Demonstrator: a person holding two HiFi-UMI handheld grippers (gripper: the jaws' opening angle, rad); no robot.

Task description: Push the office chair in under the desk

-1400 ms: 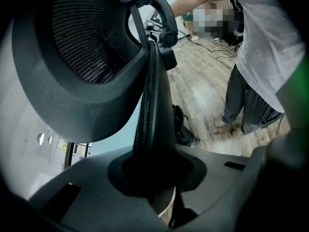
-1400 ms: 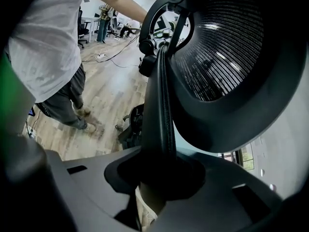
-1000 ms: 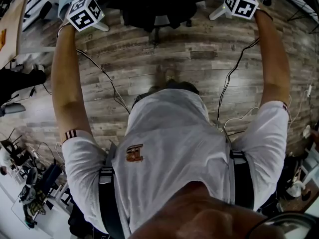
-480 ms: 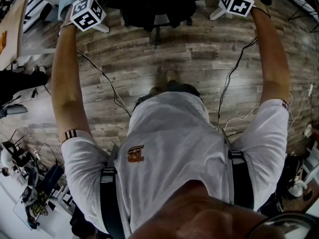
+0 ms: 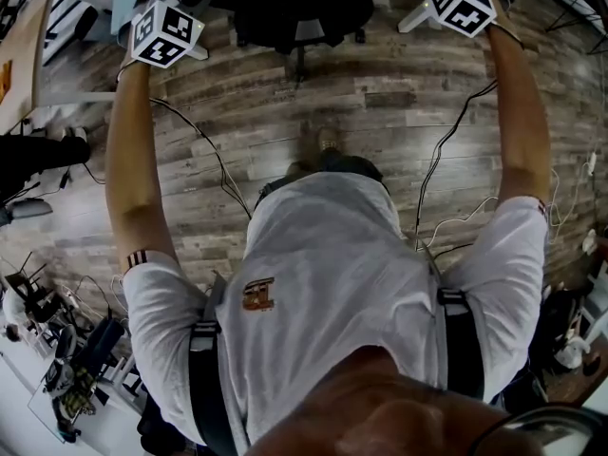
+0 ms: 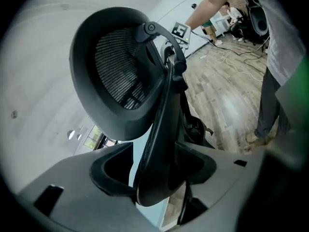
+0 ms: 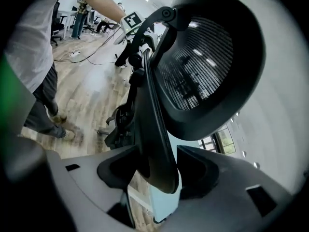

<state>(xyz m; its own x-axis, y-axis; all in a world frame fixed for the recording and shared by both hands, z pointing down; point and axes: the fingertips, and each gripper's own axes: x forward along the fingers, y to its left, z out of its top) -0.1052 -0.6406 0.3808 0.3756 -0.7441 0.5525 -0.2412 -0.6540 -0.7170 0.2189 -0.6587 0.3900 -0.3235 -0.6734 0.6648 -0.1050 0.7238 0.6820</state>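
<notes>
— How do the jaws of the left gripper [image 6: 154,175] stand?

— Apart, and they have just been opening. The dark curved edge of the office chair [image 6: 120,76] back runs up between them. A pale strip shows between that edge and the left-hand jaw, so the pads do not clamp it.

— And the right gripper [image 7: 159,178]?

— Much the same. Its jaws are wide and have just been opening, with the opposite edge of the chair back standing between them. On that edge's left side there is a gap where the wooden floor [image 7: 91,81] shows through. Neither gripper holds anything.

— What lies beyond the jaws?

— In each gripper view the mesh backrest [image 7: 198,66] swells up and away from the jaws. Past it, on the far side of the chair, the other gripper's marker cube [image 6: 180,30] shows at the end of the person's outstretched arm [image 6: 207,8].

— And the chair as a whole?

— In the head view its dark base [image 5: 299,17] sits at the top, between the two grippers and ahead of the person's shoes [image 5: 328,141]. Cables [image 5: 199,150] trail over the floor boards behind the jaws.
</notes>
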